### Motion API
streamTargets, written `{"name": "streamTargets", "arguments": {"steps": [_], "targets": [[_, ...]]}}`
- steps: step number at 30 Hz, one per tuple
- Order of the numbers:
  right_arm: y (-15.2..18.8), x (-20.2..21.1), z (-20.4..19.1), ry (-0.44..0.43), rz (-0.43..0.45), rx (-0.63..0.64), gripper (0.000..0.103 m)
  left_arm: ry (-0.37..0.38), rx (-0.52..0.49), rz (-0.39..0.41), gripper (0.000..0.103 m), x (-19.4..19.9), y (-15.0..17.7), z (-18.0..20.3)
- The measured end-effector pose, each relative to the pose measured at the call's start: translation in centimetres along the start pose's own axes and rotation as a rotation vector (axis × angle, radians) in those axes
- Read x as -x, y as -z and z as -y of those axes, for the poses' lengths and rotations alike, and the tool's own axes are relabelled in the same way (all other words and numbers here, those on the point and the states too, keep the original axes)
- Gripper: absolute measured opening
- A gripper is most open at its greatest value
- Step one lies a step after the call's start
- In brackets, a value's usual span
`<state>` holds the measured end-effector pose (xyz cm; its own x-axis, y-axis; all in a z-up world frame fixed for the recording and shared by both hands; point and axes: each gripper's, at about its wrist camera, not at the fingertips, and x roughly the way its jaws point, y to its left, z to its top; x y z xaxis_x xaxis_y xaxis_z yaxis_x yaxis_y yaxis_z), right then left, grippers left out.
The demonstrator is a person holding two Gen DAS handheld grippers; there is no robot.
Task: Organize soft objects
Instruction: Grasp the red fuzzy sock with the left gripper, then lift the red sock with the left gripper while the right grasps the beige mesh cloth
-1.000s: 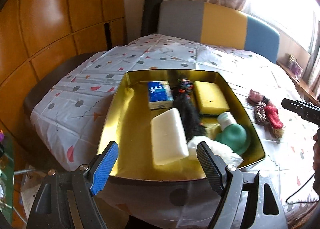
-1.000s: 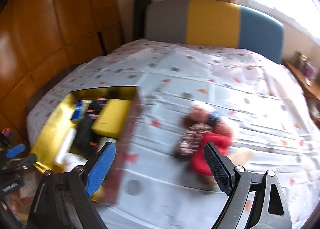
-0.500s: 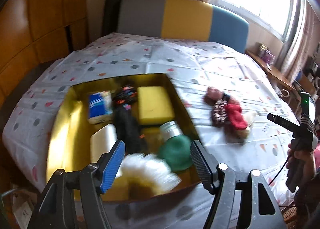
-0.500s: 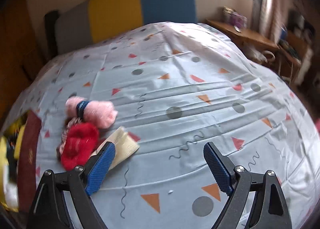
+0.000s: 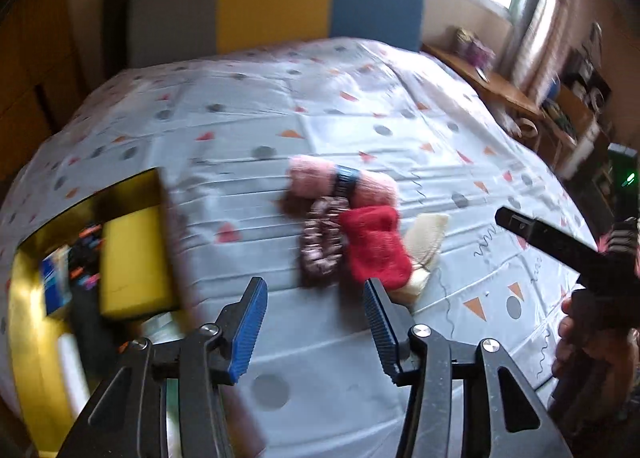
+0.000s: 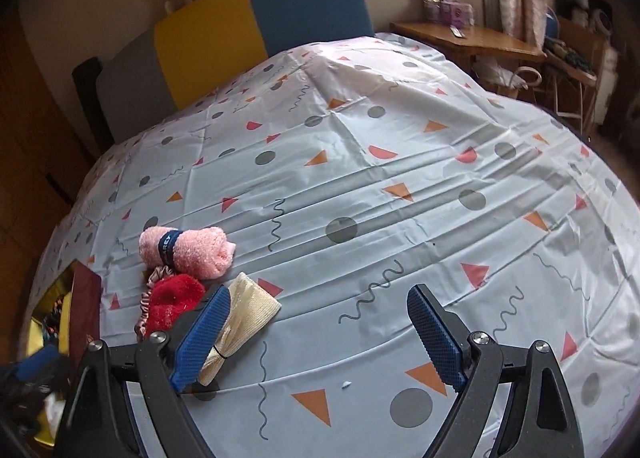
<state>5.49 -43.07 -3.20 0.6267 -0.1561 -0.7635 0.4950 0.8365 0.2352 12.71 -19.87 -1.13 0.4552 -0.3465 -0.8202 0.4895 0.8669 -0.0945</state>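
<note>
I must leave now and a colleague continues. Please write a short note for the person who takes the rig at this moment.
Left tongs: closing, nothing between them, aimed at the pile of soft things.
Right tongs: open, empty, over the bedcover right of the pile.
Pile on the cover: pink towel roll, red fluffy piece, scrunchie, cream cloth.
Gold box, left of the pile: already holds a yellow sponge and other items.
Left to do: the four soft things.
</note>
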Motion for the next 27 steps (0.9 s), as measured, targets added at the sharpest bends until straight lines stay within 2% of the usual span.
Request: {"name": "streamTargets", "arguments": {"steps": [2,6,9,14,15,16,17,19,24,27], "targets": [[-0.2,-0.1,0.5,-0.005,-0.014,-0.031,0.091,0.038,-0.003,-0.007,0.051,-1.7,-0.6,0.9],[-0.6,-0.1,1.2,-0.018,-0.025,-0.070,0.091,0.031,-0.010,-0.060,0.055,-5.2,-2.0,2.5],[-0.7,-0.3,1.6,-0.032,-0.038,-0.095,0.091,0.021,-0.029,-0.084,0.067,-7.3,-2.7,3.6],[-0.8,-0.4,1.4,-0.052,-0.047,-0.098,0.091,0.004,-0.029,-0.109,0.067,-9.7,-3.5,4.3],[-0.8,-0.4,1.4,-0.053,-0.047,-0.098,0.091,-0.002,-0.036,-0.110,0.060,-10.1,-3.6,4.4],[-0.8,-0.4,1.3,-0.057,-0.047,-0.096,0.091,0.005,-0.039,-0.117,0.047,-10.6,-3.7,4.4],[-0.8,-0.3,1.3,-0.060,-0.044,-0.093,0.091,0.015,-0.041,-0.124,0.046,-10.9,-3.7,4.3],[-0.8,-0.2,1.2,-0.059,-0.038,-0.087,0.091,0.036,-0.040,-0.106,0.032,-10.6,-3.5,4.1],[-0.8,-0.4,1.4,-0.062,-0.046,-0.087,0.091,0.111,-0.008,-0.016,0.029,-6.0,-2.5,3.1],[-0.5,-0.8,1.2,-0.081,-0.066,-0.088,0.091,0.123,-0.044,0.019,0.029,-3.0,-0.4,3.0]]}}
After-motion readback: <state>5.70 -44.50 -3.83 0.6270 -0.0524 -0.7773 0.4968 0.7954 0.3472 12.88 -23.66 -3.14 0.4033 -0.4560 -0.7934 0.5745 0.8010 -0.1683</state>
